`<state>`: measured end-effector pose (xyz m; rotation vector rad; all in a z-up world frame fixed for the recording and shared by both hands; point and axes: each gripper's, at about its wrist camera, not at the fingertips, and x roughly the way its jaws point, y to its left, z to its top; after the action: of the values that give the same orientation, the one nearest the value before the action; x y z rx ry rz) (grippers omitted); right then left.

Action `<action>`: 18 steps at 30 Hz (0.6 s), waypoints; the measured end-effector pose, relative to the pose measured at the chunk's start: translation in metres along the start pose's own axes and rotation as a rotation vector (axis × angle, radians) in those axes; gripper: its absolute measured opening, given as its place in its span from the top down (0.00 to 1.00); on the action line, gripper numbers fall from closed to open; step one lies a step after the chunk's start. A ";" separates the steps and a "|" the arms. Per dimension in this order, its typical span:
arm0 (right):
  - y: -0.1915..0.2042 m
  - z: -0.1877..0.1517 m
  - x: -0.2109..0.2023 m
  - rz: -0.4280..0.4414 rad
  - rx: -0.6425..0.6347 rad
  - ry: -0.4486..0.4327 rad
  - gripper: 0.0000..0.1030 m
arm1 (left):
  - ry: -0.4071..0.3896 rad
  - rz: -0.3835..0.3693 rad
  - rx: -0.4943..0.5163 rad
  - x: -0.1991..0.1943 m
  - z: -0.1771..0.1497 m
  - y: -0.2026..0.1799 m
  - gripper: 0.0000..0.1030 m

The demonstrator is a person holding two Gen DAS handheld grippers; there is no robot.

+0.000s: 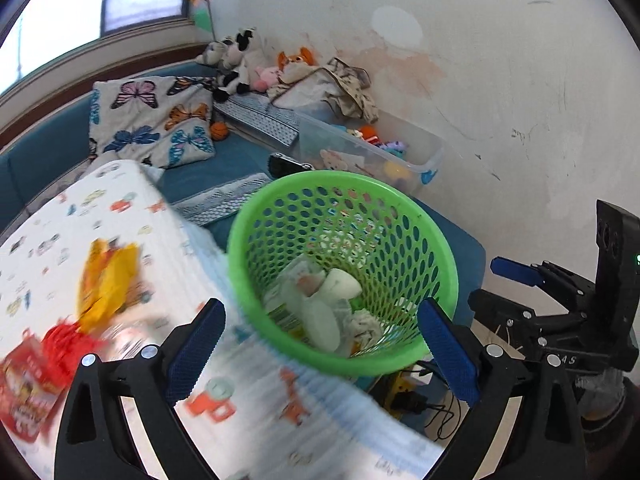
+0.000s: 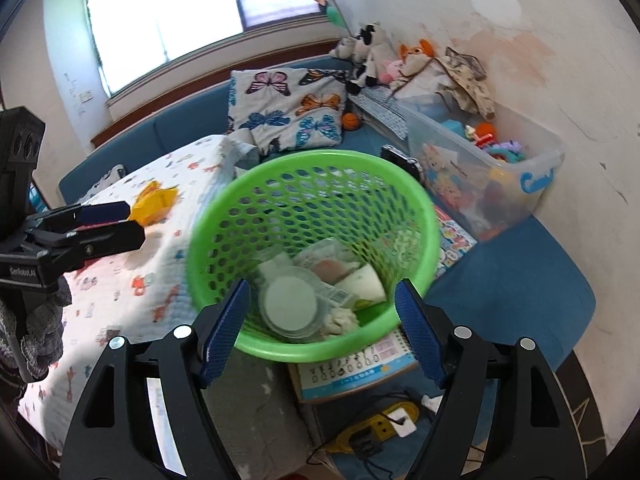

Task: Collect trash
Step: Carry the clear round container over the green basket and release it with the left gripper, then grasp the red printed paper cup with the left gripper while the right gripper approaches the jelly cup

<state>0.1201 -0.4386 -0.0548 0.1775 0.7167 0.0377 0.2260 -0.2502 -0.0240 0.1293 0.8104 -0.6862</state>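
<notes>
A green perforated basket [image 1: 436, 248] [image 2: 224, 216] holds white cups, wrappers and crumpled paper. My left gripper [image 1: 320, 354] is open and empty, just in front of the basket's near rim. My right gripper [image 2: 322, 330] is open and empty, its blue pads either side of the basket's near rim. A yellow wrapper [image 1: 106, 280] [image 2: 154, 202] and a red packet [image 1: 28, 392] lie on the patterned cloth [image 1: 120, 208] left of the basket. The left gripper shows at the left edge of the right wrist view [image 2: 108, 220]. The right gripper shows at the right of the left wrist view [image 1: 520, 276].
A blue sofa [image 2: 508, 280] with a butterfly cushion [image 2: 292, 108] and soft toys [image 2: 372, 52] runs along the wall. A clear toy bin [image 2: 480, 168] stands right of the basket. Booklets [image 2: 360, 368] and a yellow power strip [image 2: 380, 424] lie below.
</notes>
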 end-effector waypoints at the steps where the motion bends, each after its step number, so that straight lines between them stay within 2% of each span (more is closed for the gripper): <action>1: 0.004 0.000 0.000 0.005 -0.005 -0.002 0.25 | -0.007 0.009 -0.006 -0.006 -0.005 0.004 0.09; 8: 0.038 0.003 0.003 0.049 -0.052 0.002 0.23 | -0.046 0.088 -0.053 -0.042 -0.033 0.037 0.09; 14: 0.072 0.006 0.008 0.088 -0.099 0.009 0.21 | -0.101 0.202 -0.134 -0.080 -0.057 0.085 0.10; 18: 0.097 0.008 0.013 0.113 -0.137 0.015 0.21 | -0.122 0.275 -0.211 -0.104 -0.075 0.124 0.17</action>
<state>0.1374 -0.3429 -0.0404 0.0862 0.7158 0.1955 0.2042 -0.0735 -0.0208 0.0072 0.7259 -0.3432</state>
